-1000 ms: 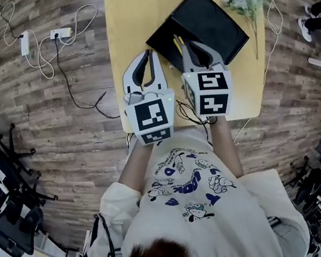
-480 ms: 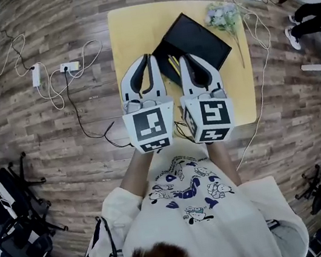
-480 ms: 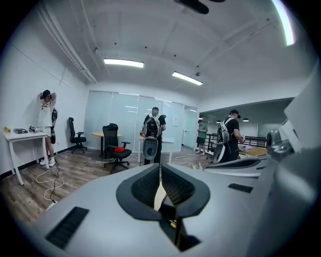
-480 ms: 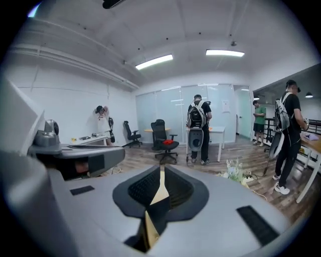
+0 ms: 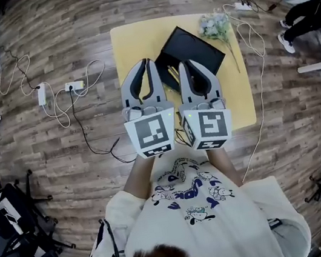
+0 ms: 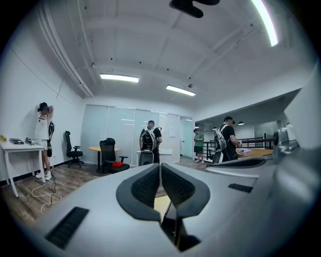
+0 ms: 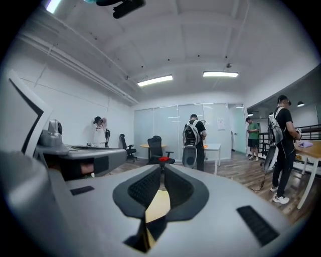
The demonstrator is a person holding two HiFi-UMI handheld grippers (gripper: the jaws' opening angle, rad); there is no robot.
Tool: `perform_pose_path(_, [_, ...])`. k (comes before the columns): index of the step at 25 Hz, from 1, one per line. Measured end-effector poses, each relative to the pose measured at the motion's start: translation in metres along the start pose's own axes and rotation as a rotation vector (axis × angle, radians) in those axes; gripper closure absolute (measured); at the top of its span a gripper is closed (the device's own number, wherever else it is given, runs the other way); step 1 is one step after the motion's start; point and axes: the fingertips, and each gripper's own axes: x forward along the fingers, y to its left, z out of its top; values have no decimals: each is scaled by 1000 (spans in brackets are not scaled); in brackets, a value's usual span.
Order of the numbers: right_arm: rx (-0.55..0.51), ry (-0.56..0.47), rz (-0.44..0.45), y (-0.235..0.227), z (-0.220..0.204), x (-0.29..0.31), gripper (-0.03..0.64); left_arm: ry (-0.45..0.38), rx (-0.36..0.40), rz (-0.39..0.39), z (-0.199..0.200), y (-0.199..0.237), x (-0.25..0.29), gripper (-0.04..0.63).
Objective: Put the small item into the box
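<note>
A black flat box (image 5: pixel 192 48) lies on the yellow table (image 5: pixel 133 43), far below. A thin yellowish item (image 5: pixel 171 73) shows on the box's near left part, mostly hidden between my grippers. I hold both grippers high and side by side over the table's near half. The left gripper (image 5: pixel 147 62) is shut with nothing between its pads (image 6: pixel 150 185). The right gripper (image 5: pixel 181 65) is also shut and empty, its pads (image 7: pixel 175 188) meeting at the tips. Both gripper views look level across the room, over the table.
A bunch of pale flowers (image 5: pixel 214 23) lies at the table's far right corner. Cables and power strips (image 5: pixel 70 86) trail over the wooden floor at the left, and a cable (image 5: pixel 257 77) runs along the right. Office chairs (image 5: pixel 7 238) stand at the left. Several people (image 6: pixel 149 140) stand across the room.
The table has shrunk in the head view as the view rose away from it. Both grippers stay side by side, lifted higher and drawn a little closer together.
</note>
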Motion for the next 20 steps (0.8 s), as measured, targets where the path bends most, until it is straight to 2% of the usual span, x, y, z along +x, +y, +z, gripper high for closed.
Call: perform_pose_path(20, [29, -76, -28, 3, 21, -14, 575, -31, 9, -23, 11, -6, -14, 571])
